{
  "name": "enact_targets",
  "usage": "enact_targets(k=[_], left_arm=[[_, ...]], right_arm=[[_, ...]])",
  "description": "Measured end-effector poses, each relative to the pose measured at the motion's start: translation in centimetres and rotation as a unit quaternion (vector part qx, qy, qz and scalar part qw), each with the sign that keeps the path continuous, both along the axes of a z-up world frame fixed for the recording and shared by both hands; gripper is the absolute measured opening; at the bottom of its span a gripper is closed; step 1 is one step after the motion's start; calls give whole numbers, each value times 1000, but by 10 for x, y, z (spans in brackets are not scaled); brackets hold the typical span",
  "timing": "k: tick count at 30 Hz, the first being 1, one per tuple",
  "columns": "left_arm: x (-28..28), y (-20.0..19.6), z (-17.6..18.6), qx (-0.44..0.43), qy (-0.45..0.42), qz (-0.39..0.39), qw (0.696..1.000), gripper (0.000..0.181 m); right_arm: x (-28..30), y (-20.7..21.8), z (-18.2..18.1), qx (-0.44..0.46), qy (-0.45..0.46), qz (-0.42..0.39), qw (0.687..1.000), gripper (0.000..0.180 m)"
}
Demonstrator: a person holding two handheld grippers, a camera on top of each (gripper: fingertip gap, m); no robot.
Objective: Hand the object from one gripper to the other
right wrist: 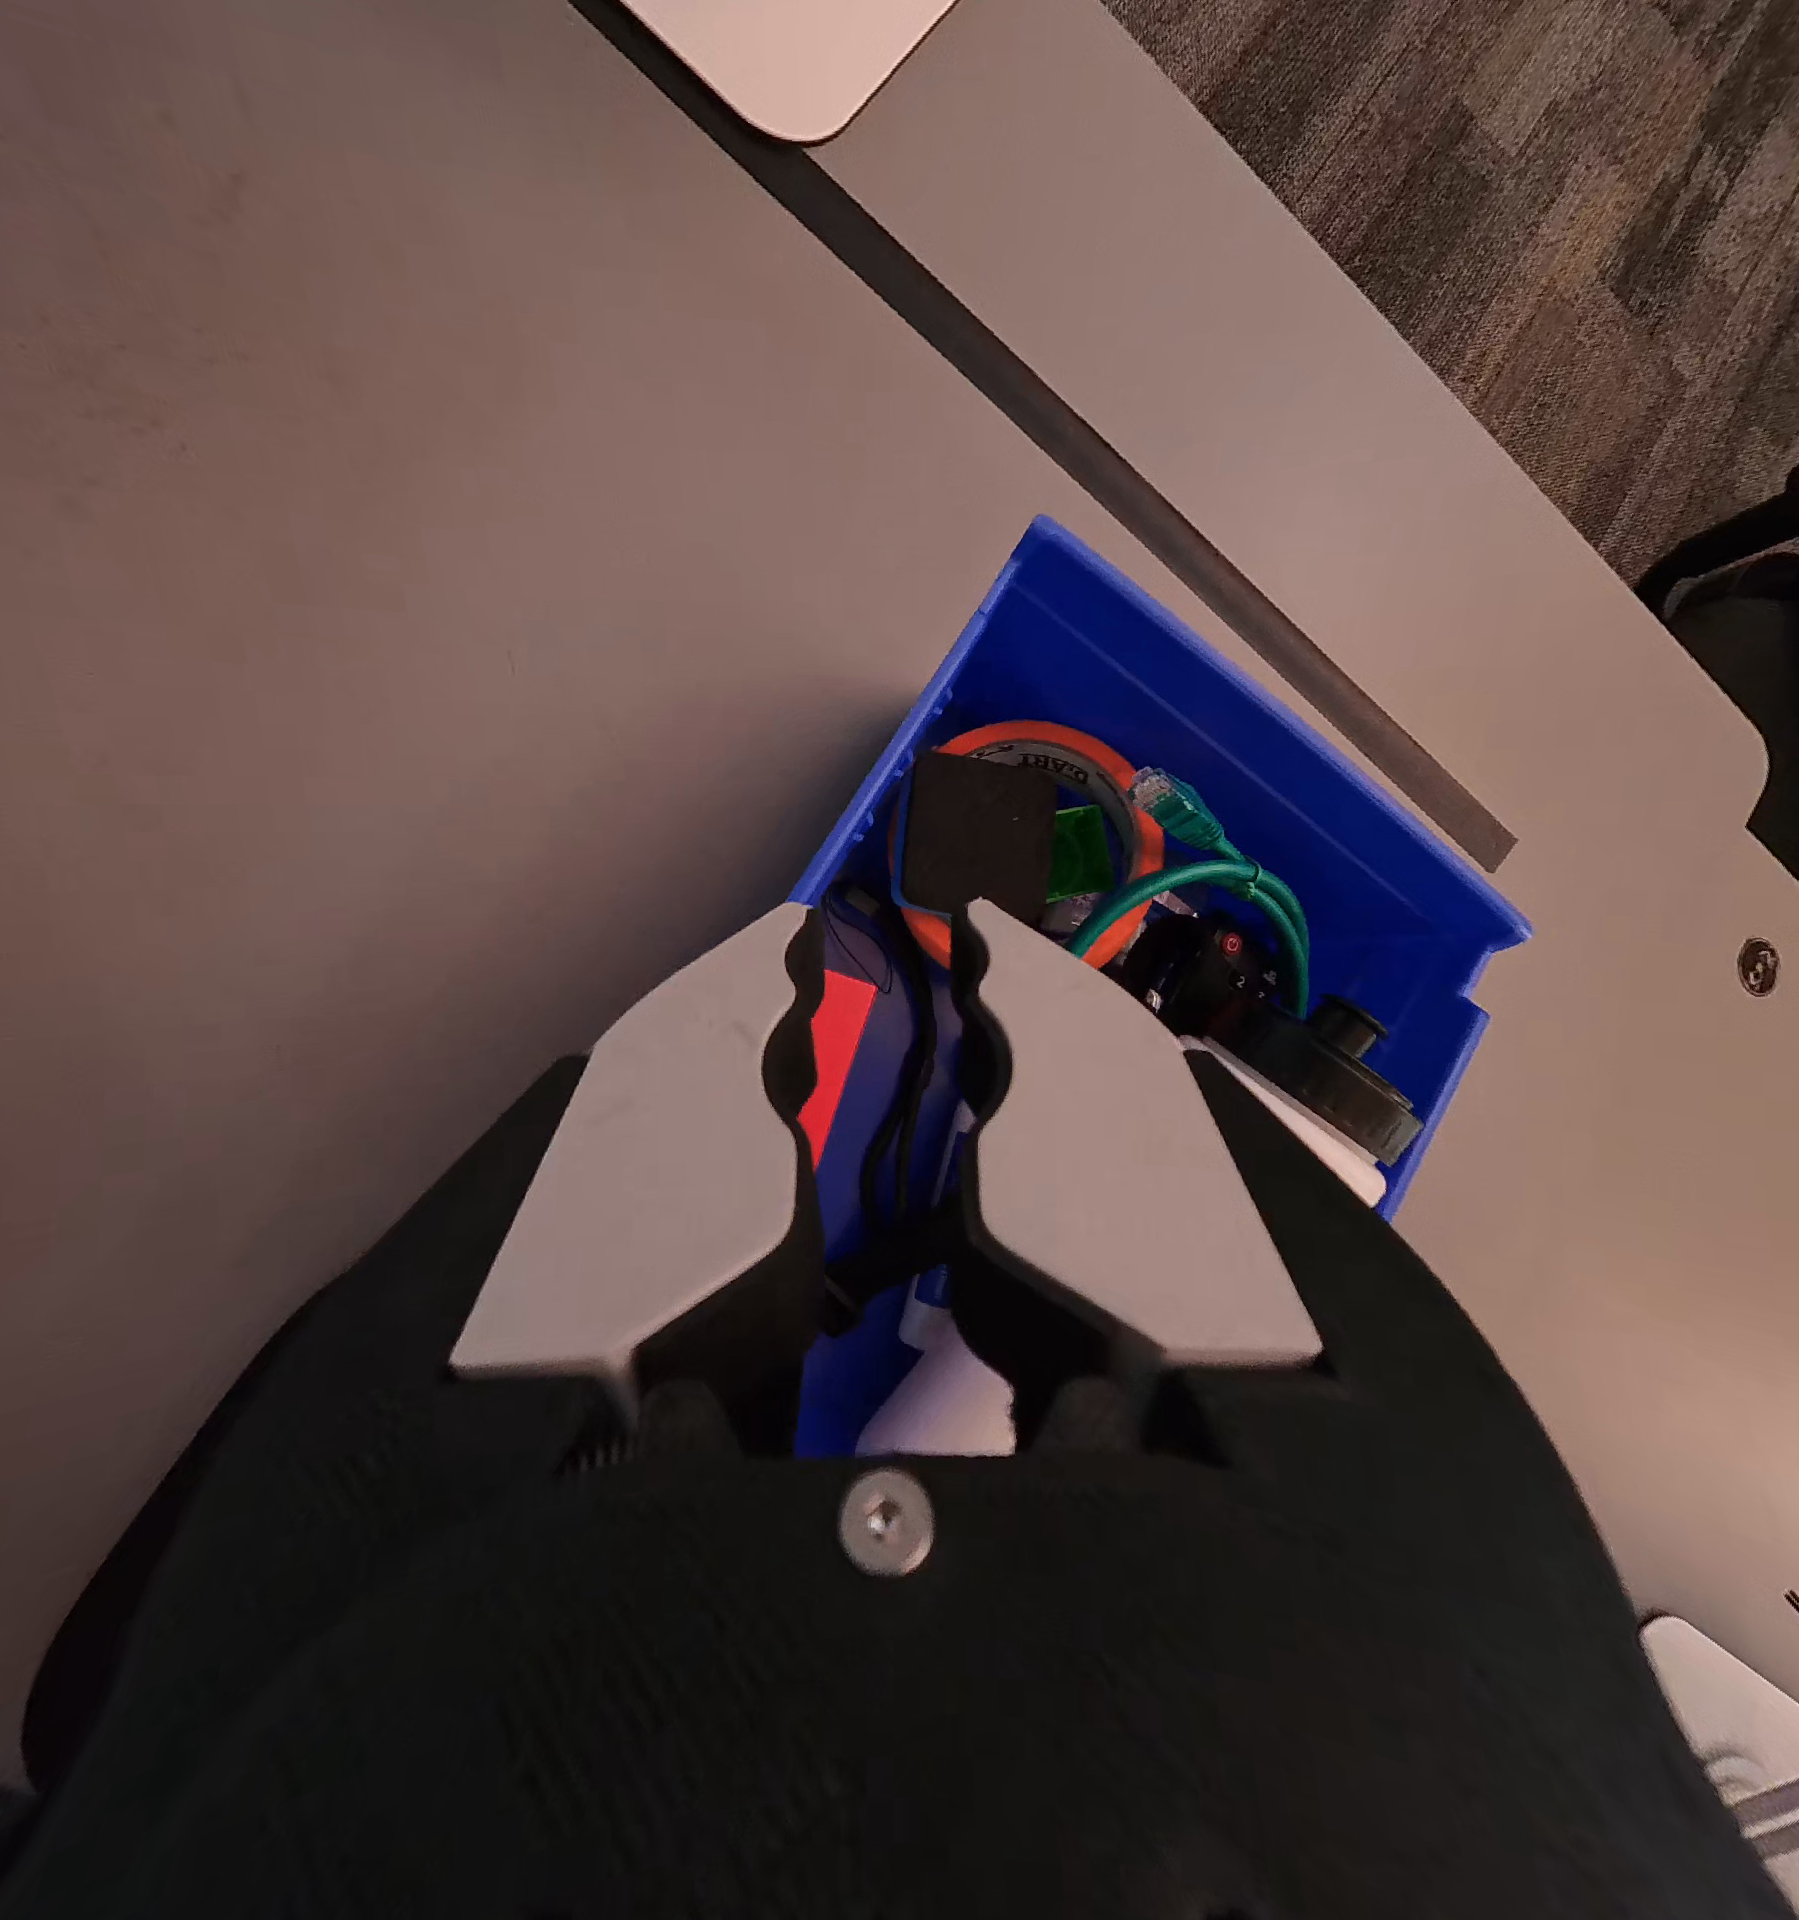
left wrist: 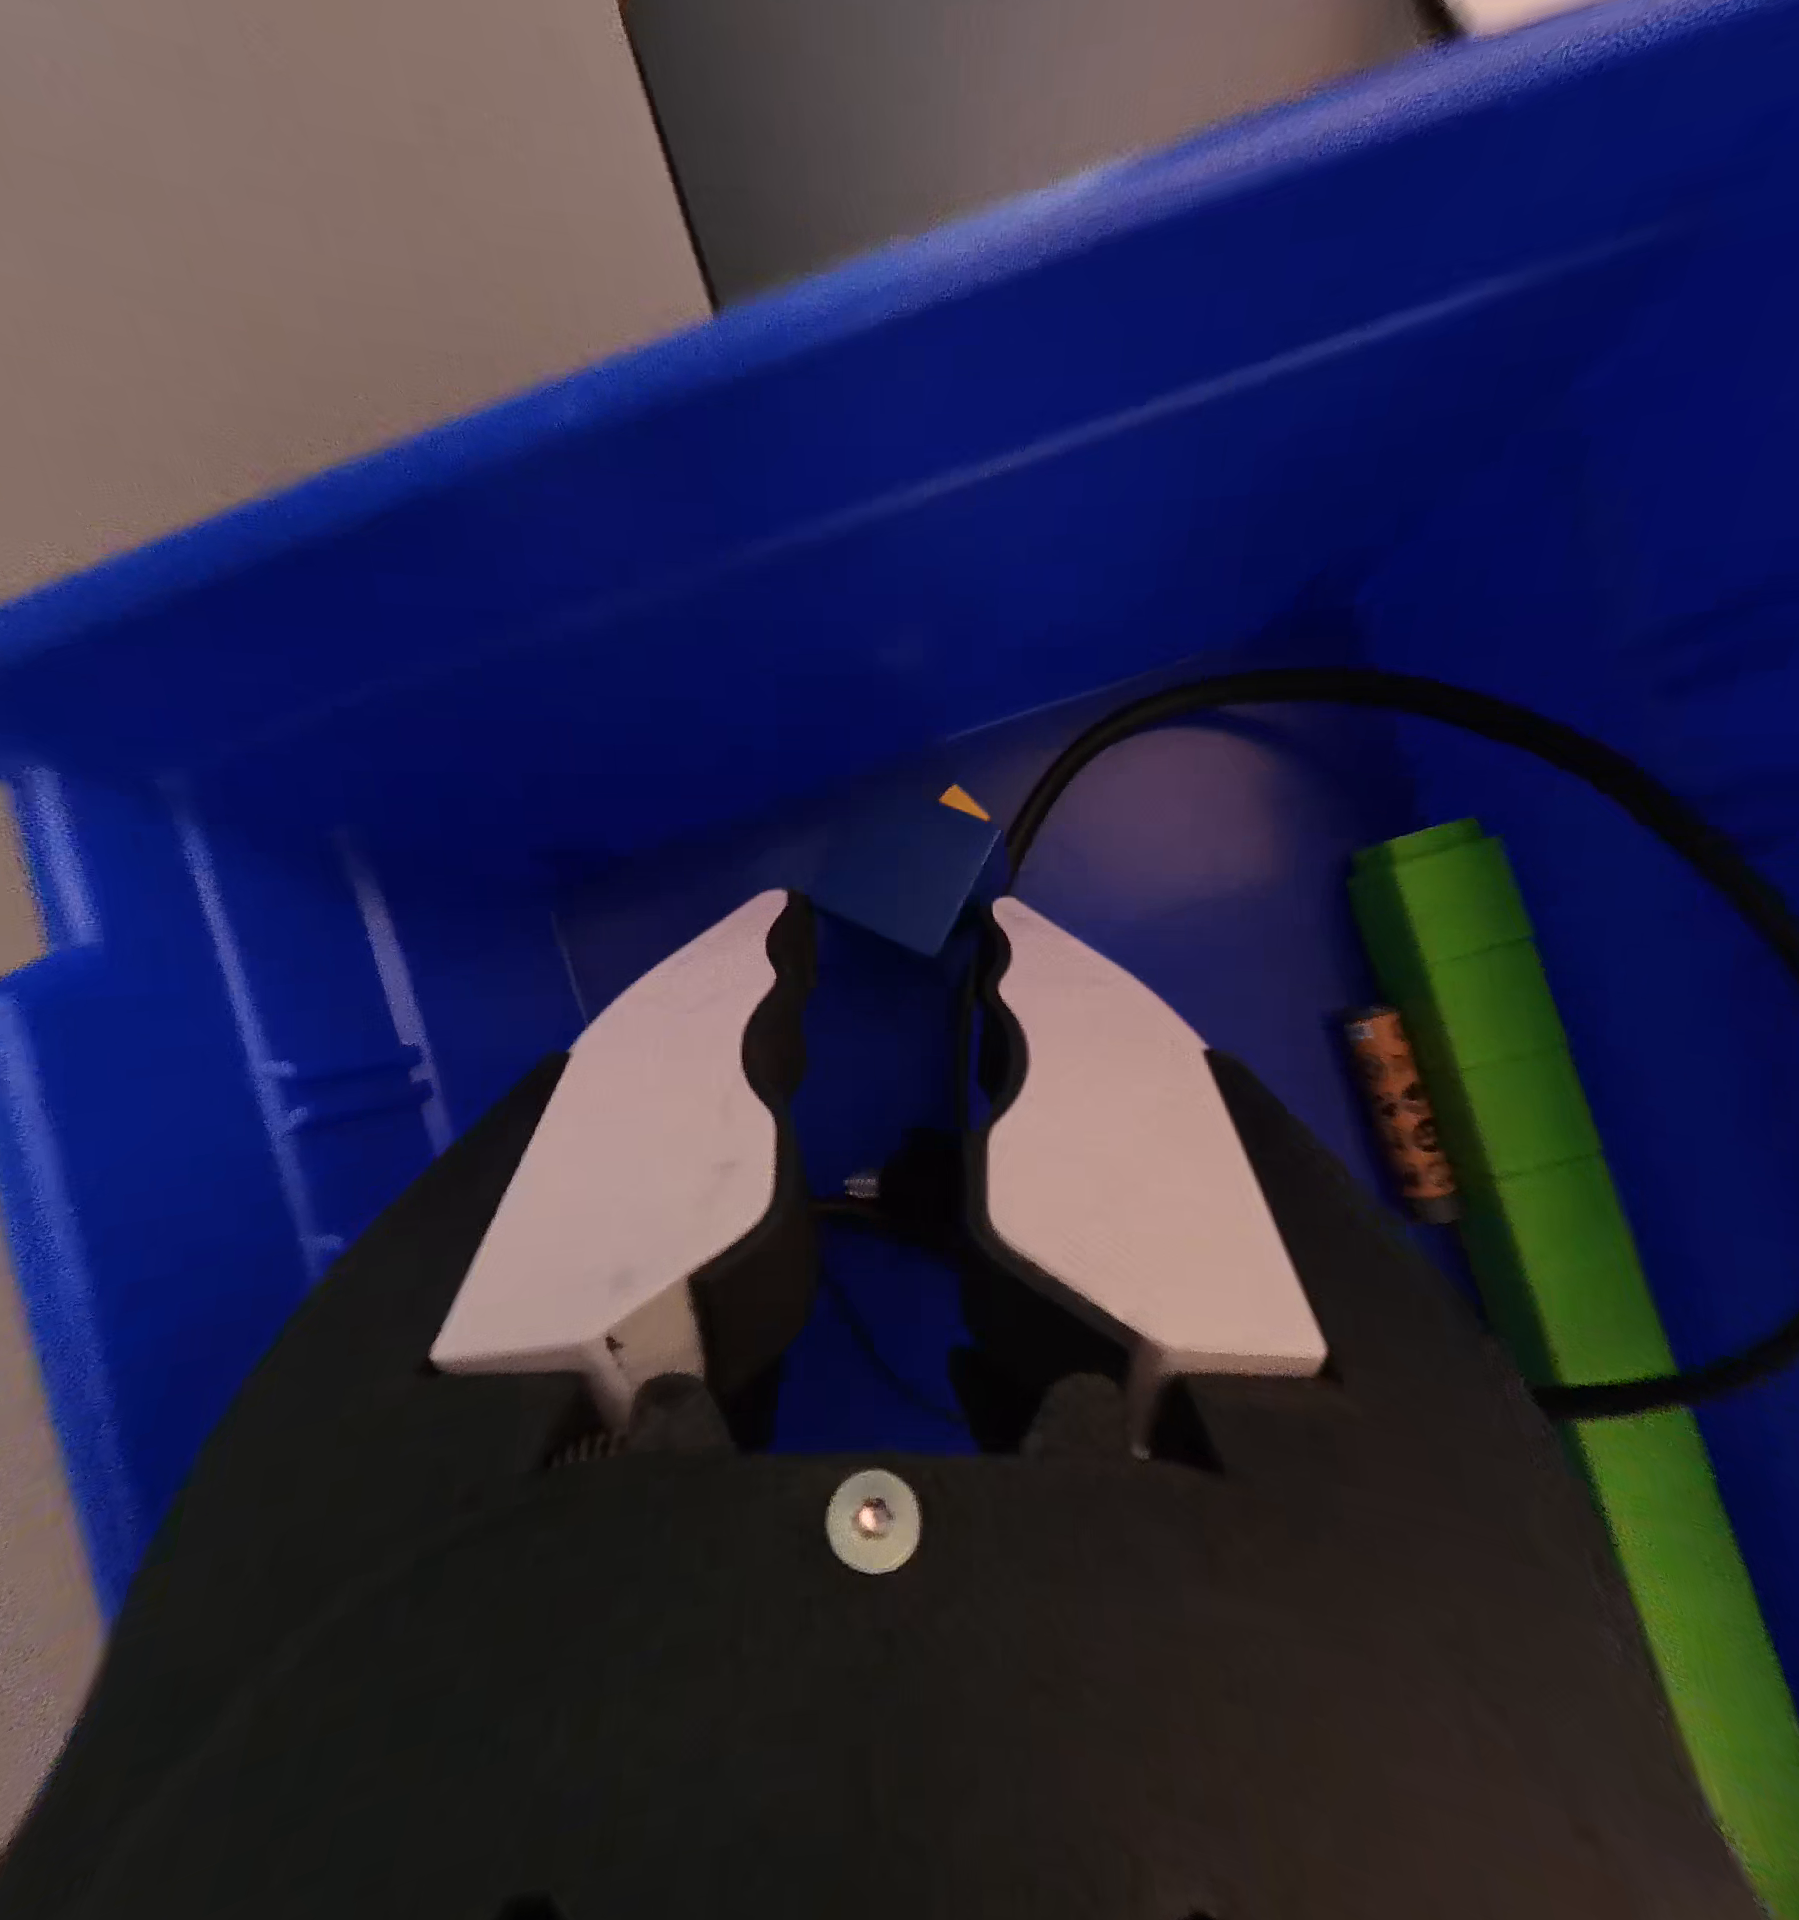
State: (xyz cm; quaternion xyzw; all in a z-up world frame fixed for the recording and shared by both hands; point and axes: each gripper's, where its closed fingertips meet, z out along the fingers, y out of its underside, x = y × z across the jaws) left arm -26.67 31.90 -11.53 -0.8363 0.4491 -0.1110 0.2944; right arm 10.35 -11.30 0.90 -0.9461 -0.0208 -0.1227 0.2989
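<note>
My left gripper is open and reaches down into a blue bin. A small blue box with an orange corner mark sits just past its fingertips, and a black cable loops away from the box to the right. Nothing is pinched between the jaws. My right gripper is open and empty, hovering above a blue bin full of items. A black square piece with a blue rim lies just beyond its tips, and a black cord shows in the gap between the jaws. Neither view shows the other gripper.
A green cylinder and a small battery-like cylinder lie at the right in the left bin. The right bin holds an orange tape roll, a green network cable, a black buttoned device and a red card. A grey table surrounds it. Spacing between my two grippers at the tips: around 60 cm.
</note>
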Motion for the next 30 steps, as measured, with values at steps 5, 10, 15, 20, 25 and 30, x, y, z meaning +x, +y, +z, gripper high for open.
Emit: enact_targets(k=[5, 10, 15, 20, 25, 30], left_arm=[[12, -16, 76, 68, -98, -25, 993, 29], [71, -128, 189, 77, -310, -226, 920, 29], [109, -253, 237, -33, -412, -395, 821, 28], [131, -316, 213, -48, -338, -477, 809, 28], [137, -349, 192, -24, -271, -519, 810, 28], [136, -368, 180, -18, -233, -544, 806, 28]], right_arm=[[1, 0, 6, 8, -18, 1, 1000, 24], [-16, 20, 39, 84, -85, 50, 992, 24], [-88, 50, 94, 242, -214, 215, 922, 26], [-189, 51, 99, 325, -376, 409, 765, 45], [-222, 60, 80, 300, -456, 450, 707, 44], [-233, 63, 67, 287, -464, 476, 689, 38]])
